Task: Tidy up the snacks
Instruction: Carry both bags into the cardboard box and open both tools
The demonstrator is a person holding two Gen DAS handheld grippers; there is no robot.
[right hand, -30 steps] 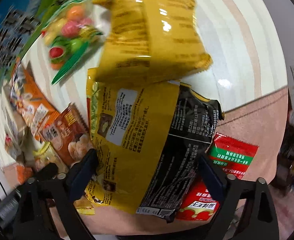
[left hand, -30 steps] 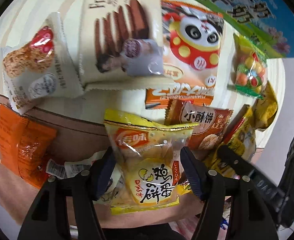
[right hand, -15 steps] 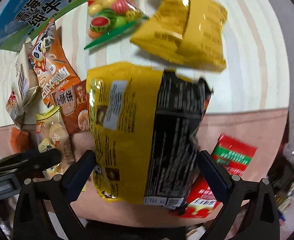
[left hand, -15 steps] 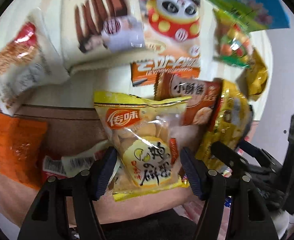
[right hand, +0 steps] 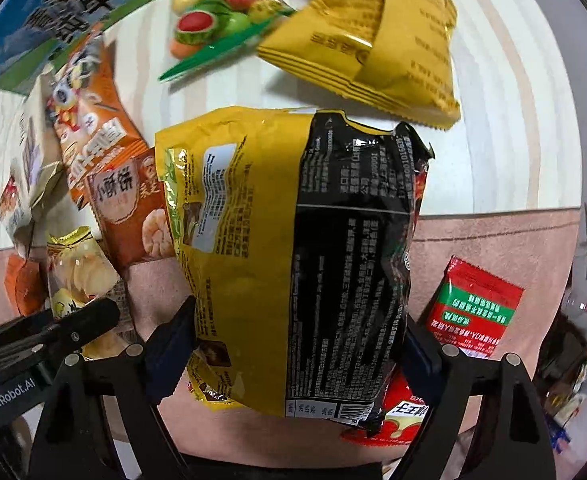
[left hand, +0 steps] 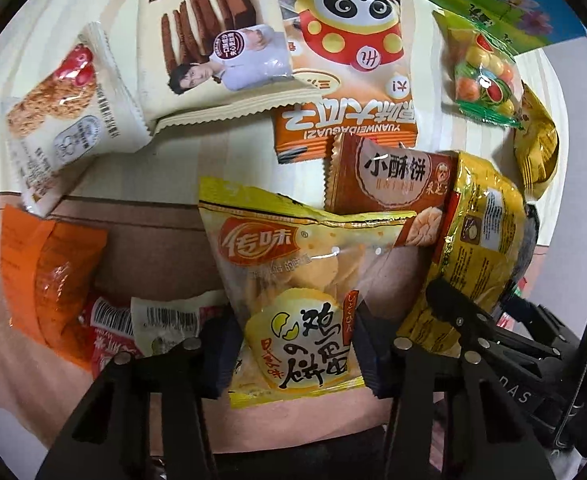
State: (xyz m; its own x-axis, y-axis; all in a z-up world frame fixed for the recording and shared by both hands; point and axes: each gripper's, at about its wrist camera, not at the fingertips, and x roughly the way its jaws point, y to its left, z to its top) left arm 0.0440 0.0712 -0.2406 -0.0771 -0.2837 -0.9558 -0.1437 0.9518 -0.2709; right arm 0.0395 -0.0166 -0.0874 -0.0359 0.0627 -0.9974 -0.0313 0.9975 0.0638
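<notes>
Between left gripper (left hand: 293, 354) fingers: clear-and-yellow plastic bag of egg biscuits with a red logo (left hand: 293, 300), clamped on both sides near its lower end, top edge pointing away from the camera.
Right gripper (right hand: 293, 354): closed on a large yellow-and-black crinkly foil snack bag (right hand: 289, 264), back side with printed text facing the camera; the same bag shows at right edge of left view (left hand: 481, 252).
Surface: pale striped wooden bench (right hand: 505, 120) with a pinkish-brown cloth (right hand: 493, 240) covering its near part.
Beside the egg biscuit bag: brown pastry packet with white label (left hand: 389, 180), its lower corner tucked behind the biscuit bag's top edge, touching the yellow-and-black bag on the right.
Farther back, left view: orange packet with a panda cartoon (left hand: 345, 68); cream packet picturing chocolate wafers and a man (left hand: 213, 40) overlapping its left side; white packet with an oat bar picture (left hand: 61, 112) at far left.
Back right: clear green-trimmed bag of coloured fruit candies (right hand: 221, 12), just beside a plain yellow foil packet (right hand: 381, 40).
Back edge: blue-and-green milk carton box (right hand: 73, 12).
On the cloth, left view: orange translucent packet (left hand: 53, 272), red barcode packet (left hand: 105, 332) and white packet (left hand: 169, 320) near the left gripper.
On the cloth, right view: red-and-green sachet (right hand: 477, 304); another red packet (right hand: 397, 416) partly under the held bag.
</notes>
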